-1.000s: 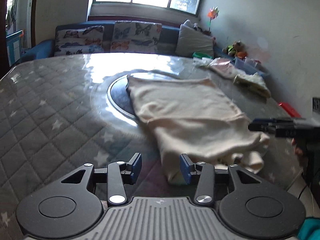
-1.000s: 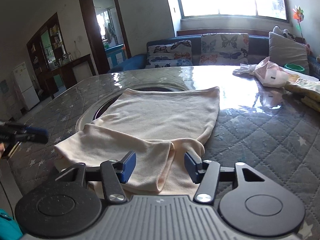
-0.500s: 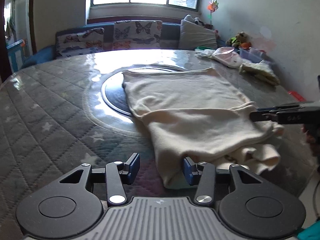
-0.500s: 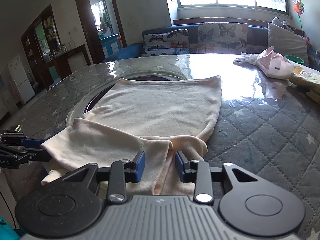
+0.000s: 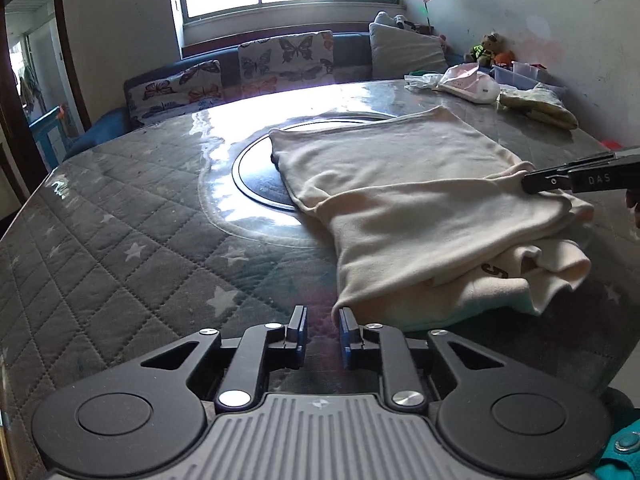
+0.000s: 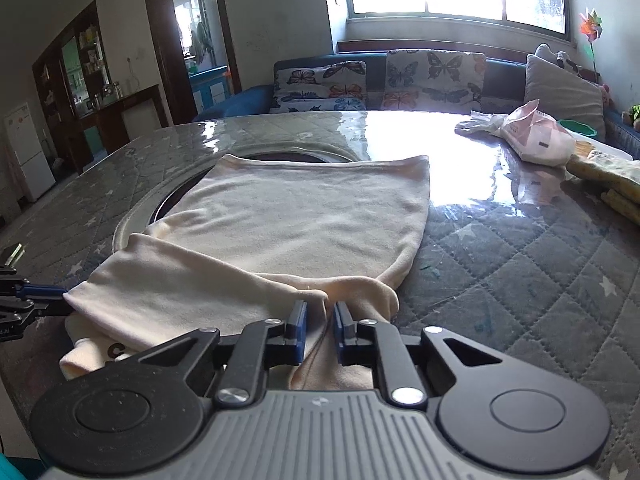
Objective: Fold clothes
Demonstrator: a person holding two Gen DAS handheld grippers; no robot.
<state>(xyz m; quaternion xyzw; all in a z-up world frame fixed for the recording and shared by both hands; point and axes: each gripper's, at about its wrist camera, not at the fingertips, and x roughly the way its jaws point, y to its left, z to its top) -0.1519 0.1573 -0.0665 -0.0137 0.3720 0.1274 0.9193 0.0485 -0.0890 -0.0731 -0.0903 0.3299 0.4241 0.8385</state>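
Note:
A cream garment (image 5: 400, 184) lies on the quilted grey table (image 5: 120, 240), its near part folded over into a thick double layer. In the left wrist view my left gripper (image 5: 322, 316) is closing at the garment's near left corner. The corner lies just beside the right fingertip (image 5: 345, 320), and bare table shows between the pads. In the right wrist view my right gripper (image 6: 320, 312) is closing with a fold of the garment (image 6: 300, 216) pinched between its blue pads. The left view shows the right gripper (image 5: 528, 184) gripping the cloth's right edge. The left gripper (image 6: 60, 300) shows at the far left, by the corner.
A dark round inset (image 5: 256, 176) sits in the tabletop under the garment's far end. A pink-and-white bag (image 6: 536, 140) and yellowish folded cloths (image 6: 612, 176) lie at the far right. A sofa with butterfly cushions (image 6: 400, 76) runs behind the table. The table's near edge is close below both grippers.
Both pairs of jaws have narrowed. The right pads have come together on the garment's fold. The left view has rolled and swung slightly, while both hands stayed in place.

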